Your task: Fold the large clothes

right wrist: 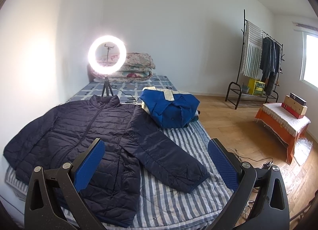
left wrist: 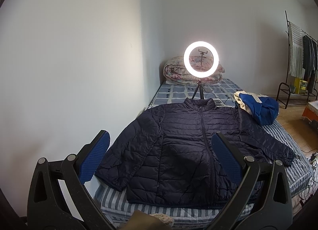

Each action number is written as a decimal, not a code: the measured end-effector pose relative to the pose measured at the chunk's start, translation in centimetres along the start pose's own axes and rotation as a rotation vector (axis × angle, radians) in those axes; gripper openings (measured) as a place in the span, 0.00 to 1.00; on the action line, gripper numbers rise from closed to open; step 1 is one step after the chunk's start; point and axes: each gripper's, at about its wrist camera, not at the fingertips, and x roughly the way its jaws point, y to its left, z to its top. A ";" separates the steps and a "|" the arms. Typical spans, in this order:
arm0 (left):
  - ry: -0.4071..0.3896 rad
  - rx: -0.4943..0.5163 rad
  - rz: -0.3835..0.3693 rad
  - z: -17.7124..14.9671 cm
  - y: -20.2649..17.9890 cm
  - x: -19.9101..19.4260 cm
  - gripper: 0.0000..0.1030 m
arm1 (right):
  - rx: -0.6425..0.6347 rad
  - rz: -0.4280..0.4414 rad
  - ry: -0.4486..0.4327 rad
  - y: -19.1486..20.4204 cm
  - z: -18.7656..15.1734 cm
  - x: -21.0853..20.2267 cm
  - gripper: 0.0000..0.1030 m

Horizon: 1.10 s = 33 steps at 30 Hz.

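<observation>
A dark navy quilted puffer jacket (left wrist: pixel 190 146) lies flat on the striped bed (left wrist: pixel 178 213), zipped, collar toward the far end, both sleeves spread out. It also shows in the right wrist view (right wrist: pixel 79 130), with its right sleeve (right wrist: pixel 167 160) angled across the stripes. My left gripper (left wrist: pixel 161 146) is open and empty, held above the jacket's lower half. My right gripper (right wrist: pixel 157 158) is open and empty, above the jacket's right sleeve and hem.
A lit ring light (left wrist: pixel 201 59) on a small tripod stands behind the collar. A blue and cream garment pile (right wrist: pixel 171 108) lies at the bed's right edge. Folded quilts (right wrist: pixel 137 67) sit at the head. A clothes rack (right wrist: pixel 258 61) and orange-covered bench (right wrist: pixel 282 124) stand on the wood floor.
</observation>
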 end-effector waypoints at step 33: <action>-0.003 -0.004 0.014 -0.2 0.6 0.7 1.00 | -0.022 0.025 -0.020 1.5 0.5 -0.1 1.00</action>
